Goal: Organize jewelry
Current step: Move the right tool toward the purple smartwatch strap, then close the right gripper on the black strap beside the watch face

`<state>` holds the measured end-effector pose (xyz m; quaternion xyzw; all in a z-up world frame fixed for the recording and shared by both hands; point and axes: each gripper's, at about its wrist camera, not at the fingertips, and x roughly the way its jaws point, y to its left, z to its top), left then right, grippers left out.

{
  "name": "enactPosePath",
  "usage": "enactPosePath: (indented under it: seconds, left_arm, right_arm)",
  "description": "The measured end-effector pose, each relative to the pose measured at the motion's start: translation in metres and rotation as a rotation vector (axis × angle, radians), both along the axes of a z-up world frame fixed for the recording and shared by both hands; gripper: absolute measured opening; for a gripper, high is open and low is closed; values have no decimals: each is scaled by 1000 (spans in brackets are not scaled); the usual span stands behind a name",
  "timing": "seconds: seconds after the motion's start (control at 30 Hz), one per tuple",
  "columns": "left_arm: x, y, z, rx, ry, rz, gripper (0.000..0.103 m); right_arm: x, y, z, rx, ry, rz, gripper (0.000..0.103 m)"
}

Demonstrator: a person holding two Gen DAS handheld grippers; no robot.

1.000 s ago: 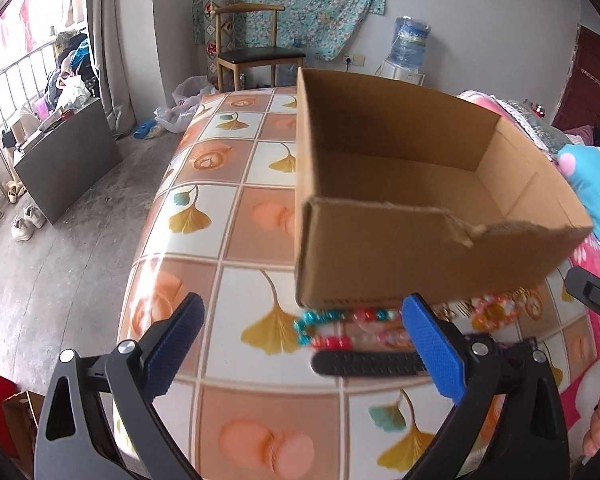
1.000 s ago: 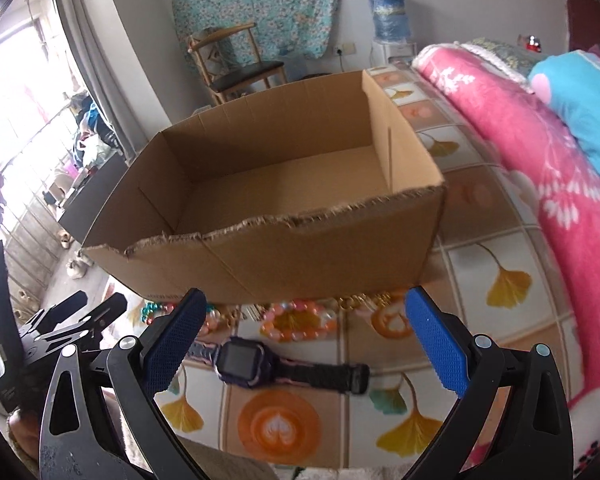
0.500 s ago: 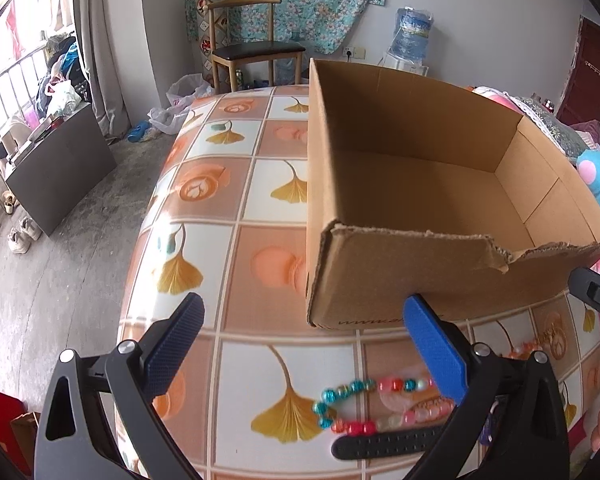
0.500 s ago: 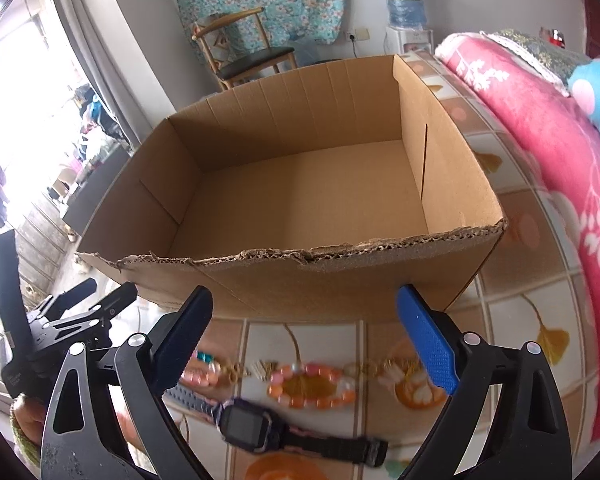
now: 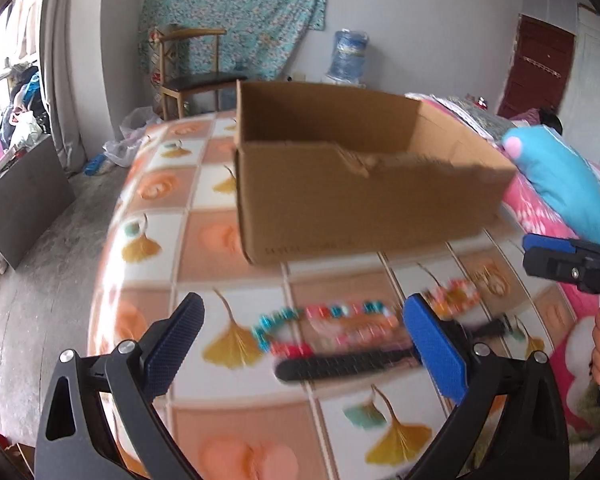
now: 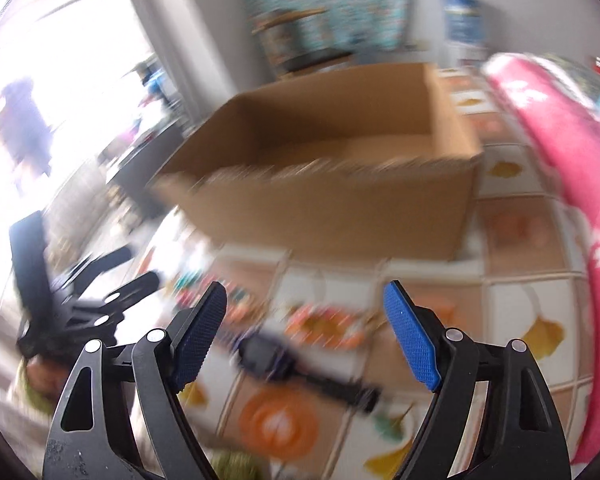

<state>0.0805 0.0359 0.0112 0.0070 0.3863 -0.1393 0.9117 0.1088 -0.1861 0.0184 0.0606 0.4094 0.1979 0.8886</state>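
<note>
An open cardboard box [image 5: 360, 184] stands on the tiled table [image 5: 204, 236]; it also shows in the right wrist view [image 6: 340, 200]. In front of it lie bead bracelets [image 5: 324, 322], an orange bead bracelet [image 6: 324, 326] and a dark wristwatch [image 6: 268, 358], whose strap [image 5: 340, 364] shows in the left wrist view. My left gripper [image 5: 300, 348] is open and empty, just above the bracelets and strap. My right gripper [image 6: 304, 332] is open and empty above the watch and orange bracelet. Both views are blurred.
A pink blanket [image 6: 560, 152] and a blue pillow [image 5: 560, 176] lie along the table's right side. The table's left edge drops to the floor [image 5: 40, 280]. A wooden chair [image 5: 196, 76] and a water dispenser [image 5: 350, 56] stand behind.
Both grippers have pulled back and dropped from over the box toward the jewelry in front of it. Both stay open and empty. The box and jewelry have not moved.
</note>
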Motion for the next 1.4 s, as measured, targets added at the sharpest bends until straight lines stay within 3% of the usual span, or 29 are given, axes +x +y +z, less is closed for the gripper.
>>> enactPosePath:
  seconds: [0.13, 0.3, 0.5, 0.73, 0.9, 1.0, 1.13, 1.2, 1.27, 1.4]
  left_arm:
    - [-21, -13, -16, 63, 60, -8, 99]
    - [-41, -7, -26, 68, 82, 37, 97]
    - [-51, 13, -28, 36, 97, 64, 77]
    - [-59, 11, -38, 31, 133, -6, 53]
    - [-67, 5, -37, 56, 125, -58, 50]
    - [-71, -2, -35, 94, 116, -94, 50]
    - [-75, -11, -34, 124, 107, -150, 50]
    - [-75, -17, -33, 129, 107, -177, 50]
    - [-73, -22, -33, 136, 108, -207, 50]
    - [-68, -39, -36, 167, 115, -290, 50]
  right_arm:
    - [-10, 39, -10, -54, 24, 200, 75]
    - [3, 82, -25, -151, 55, 373, 48]
    - [25, 111, -41, -255, 110, 470, 32]
    - [43, 117, -53, -341, 172, 544, 32]
    - [47, 127, -57, -313, 233, 651, 20]
    - [40, 124, -55, -305, 238, 683, 20]
    - [33, 110, -38, -240, 225, 623, 24]
    - [28, 90, -25, -196, 197, 583, 40]
    - [23, 68, -15, -160, 176, 537, 48]
    - [16, 37, -17, -160, 190, 463, 50]
